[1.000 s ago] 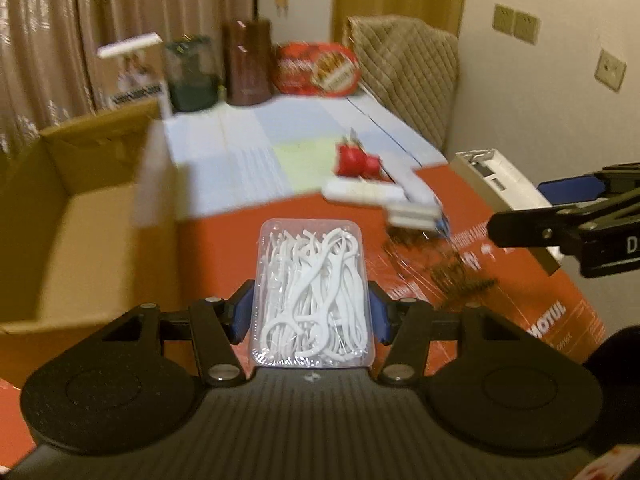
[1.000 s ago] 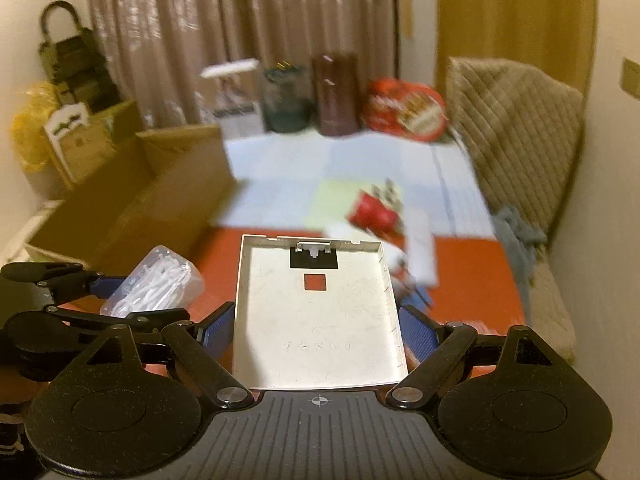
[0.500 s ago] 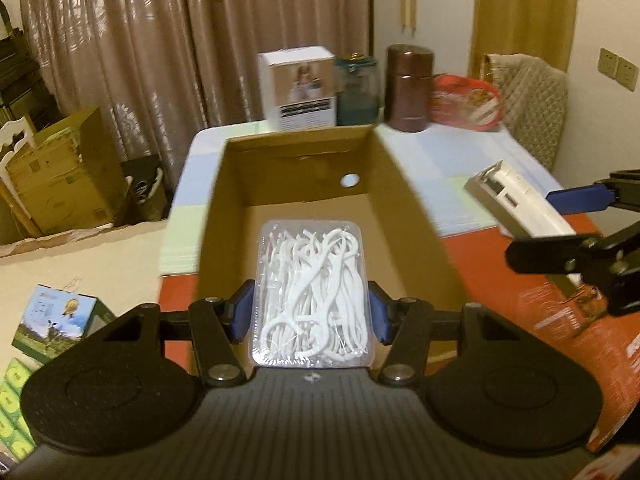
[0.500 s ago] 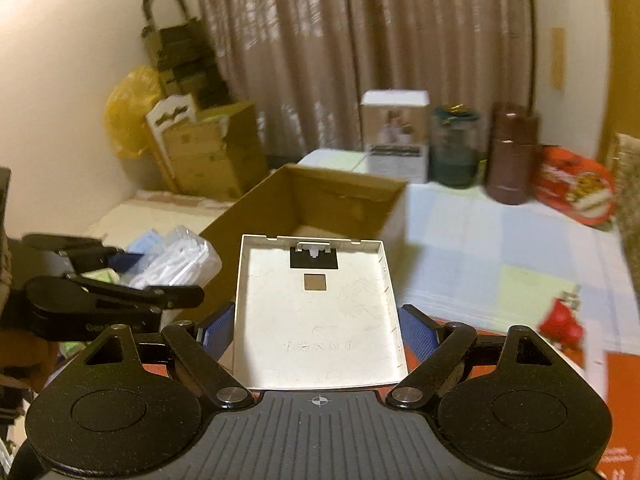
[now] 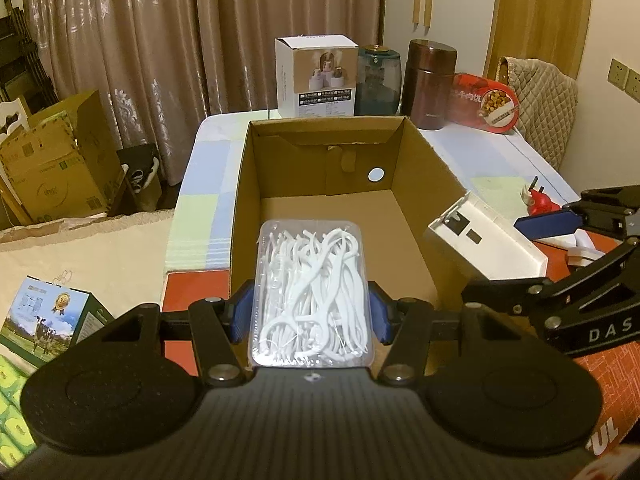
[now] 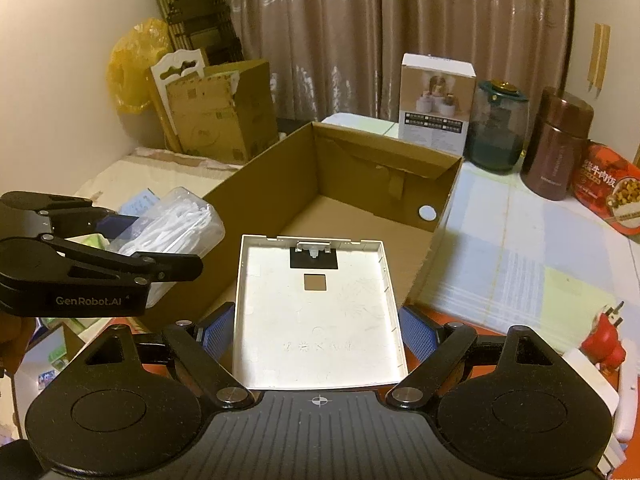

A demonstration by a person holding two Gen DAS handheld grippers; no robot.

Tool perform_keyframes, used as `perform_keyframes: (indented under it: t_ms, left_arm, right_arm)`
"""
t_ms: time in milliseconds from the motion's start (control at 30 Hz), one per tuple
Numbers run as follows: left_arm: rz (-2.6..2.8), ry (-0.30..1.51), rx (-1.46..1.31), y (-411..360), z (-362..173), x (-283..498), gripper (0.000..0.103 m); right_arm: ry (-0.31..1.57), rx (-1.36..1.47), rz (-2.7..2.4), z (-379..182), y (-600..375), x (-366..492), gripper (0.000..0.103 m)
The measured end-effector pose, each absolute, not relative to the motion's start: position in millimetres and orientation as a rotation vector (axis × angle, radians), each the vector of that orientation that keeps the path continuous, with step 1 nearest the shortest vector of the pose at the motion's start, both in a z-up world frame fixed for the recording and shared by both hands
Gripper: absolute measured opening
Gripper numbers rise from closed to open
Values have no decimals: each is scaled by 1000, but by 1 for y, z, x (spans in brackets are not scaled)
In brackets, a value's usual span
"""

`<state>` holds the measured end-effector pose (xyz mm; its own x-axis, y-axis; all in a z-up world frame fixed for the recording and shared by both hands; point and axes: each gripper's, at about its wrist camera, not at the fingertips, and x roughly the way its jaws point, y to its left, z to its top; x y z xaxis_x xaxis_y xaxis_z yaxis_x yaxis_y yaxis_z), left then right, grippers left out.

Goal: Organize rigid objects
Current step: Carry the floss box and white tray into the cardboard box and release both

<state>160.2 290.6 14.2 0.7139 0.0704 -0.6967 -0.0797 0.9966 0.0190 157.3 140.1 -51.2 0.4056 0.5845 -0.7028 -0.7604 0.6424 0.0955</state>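
My left gripper [image 5: 310, 316] is shut on a clear plastic case of white floss picks [image 5: 310, 292], held over the near end of an open cardboard box [image 5: 280, 160]. My right gripper [image 6: 318, 330] is shut on a flat white plastic tray-like cover [image 6: 318, 320], held above the box's [image 6: 260, 196] near corner. In the left wrist view the cover [image 5: 486, 242] and the right gripper [image 5: 556, 260] hang just right of the box wall. In the right wrist view the floss case [image 6: 172, 224] and the left gripper [image 6: 132, 240] sit at the left. The box is empty inside.
Behind the box stand a white product carton [image 5: 316, 76], a dark green jar [image 5: 378, 80], a brown canister [image 5: 430, 84] and a red snack tin [image 5: 484, 102]. A red plug [image 6: 604, 338] lies on the table at right. Cardboard boxes [image 6: 216, 112] stack by the curtain.
Both grippers swung left from the red table area to the cardboard box, each still holding its item. The box now fills the middle of both views.
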Motion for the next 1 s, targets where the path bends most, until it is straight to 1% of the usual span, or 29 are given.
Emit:
perform_keyframes:
  t_ms: [200,267,767,1000]
  left_arm:
    - [89,778,-48,297,3,164,53]
    - [105,766,-66,299,3,163,61]
    - [123,693,-98,276,36,125,61]
    - [93,663,-111,253,49,108,61]
  right_arm:
    - [761,-228,888,-55,139,159,83]
    - [757,-233,879,-56,137,158,84]
    - [697,-152,867,-25,96,140,86]
    - [698,-104,763,-13,46,128,86]
